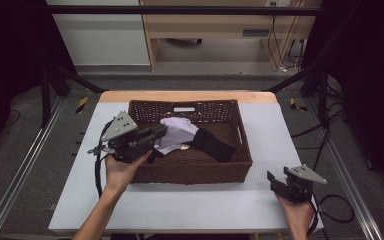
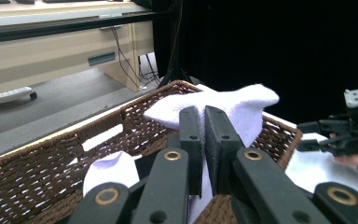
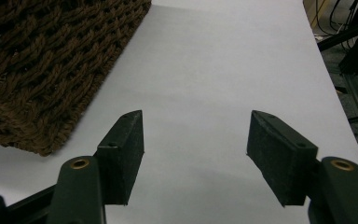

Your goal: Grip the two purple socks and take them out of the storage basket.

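White tabletop (image 1: 190,200) with a brown wicker basket (image 1: 190,172) in the middle, dark curtains and a desk behind. On the left, the left gripper (image 1: 161,133) reaches over the basket's edge, jaws pinched shut on a white sock (image 1: 176,131) that's lifted a bit above the basket floor. Probably best to pull straight up so the fabric clears the rim without snagging the weave. It looks soft, fuzzy and limp. A black sock (image 1: 214,144) lies beside it inside. Far right, the right gripper (image 1: 279,181) sits near the table corner, jaws wide apart and holding nothing.
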Tool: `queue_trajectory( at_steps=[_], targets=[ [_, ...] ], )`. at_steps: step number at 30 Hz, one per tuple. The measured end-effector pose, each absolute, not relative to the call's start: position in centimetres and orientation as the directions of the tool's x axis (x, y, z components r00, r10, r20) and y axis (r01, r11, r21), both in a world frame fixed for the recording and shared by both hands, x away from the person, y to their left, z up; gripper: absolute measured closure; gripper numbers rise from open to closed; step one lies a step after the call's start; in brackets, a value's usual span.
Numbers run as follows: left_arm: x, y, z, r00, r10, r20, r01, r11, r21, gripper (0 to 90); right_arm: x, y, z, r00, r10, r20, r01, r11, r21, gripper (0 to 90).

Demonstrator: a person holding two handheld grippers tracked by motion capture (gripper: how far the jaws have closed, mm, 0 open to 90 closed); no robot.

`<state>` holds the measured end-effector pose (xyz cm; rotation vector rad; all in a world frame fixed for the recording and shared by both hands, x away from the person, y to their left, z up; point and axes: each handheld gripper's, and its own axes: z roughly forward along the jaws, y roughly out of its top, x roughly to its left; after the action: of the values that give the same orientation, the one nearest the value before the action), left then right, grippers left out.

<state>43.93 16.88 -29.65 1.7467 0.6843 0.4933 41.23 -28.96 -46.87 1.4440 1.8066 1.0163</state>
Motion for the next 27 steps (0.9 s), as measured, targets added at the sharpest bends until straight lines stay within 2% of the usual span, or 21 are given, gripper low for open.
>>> queue_trajectory(
  at_steps=[13, 27],
  targets=[
    [40.4, 18.0, -30.7, 0.779, 0.627, -0.008, 0.172, -0.201, 0.964, 85.1, 41.1, -28.9, -46.9, -0.223, 0.975, 0.003, 0.51, 0.114, 0.853, 36.8],
    [37.4, 18.0, -34.6, 0.817, 0.576, -0.024, 0.22, -0.273, 0.936, 85.1, 41.0, -28.9, -46.9, -0.224, 0.975, 0.004, 0.51, 0.113, 0.853, 36.9]
  ],
)
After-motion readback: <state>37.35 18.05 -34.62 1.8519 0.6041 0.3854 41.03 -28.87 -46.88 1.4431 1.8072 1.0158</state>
